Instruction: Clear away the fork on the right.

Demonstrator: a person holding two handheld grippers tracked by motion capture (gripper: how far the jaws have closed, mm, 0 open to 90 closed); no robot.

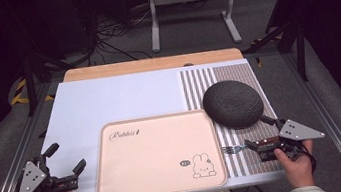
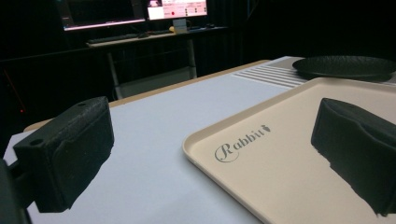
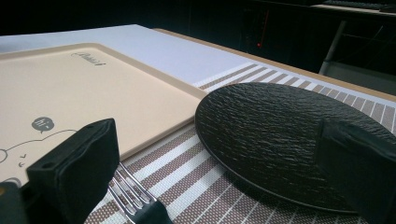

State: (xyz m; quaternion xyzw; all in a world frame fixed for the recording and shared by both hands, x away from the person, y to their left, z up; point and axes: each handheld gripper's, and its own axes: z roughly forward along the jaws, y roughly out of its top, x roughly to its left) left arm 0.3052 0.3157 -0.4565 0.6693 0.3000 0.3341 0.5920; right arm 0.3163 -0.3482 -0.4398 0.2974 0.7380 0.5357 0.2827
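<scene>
Both grippers of mine, left (image 1: 69, 160) and right (image 1: 259, 132), stand spread, the right's jaws straddling a black-handled metal fork (image 3: 135, 200) beside the round black textured plate (image 3: 271, 140).

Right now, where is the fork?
In the high view the fork lies on the striped mat, between the tray and the right gripper, just below the black plate.

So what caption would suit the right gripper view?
Open right claw over a fork, beside a black plate and beige tray.
</scene>
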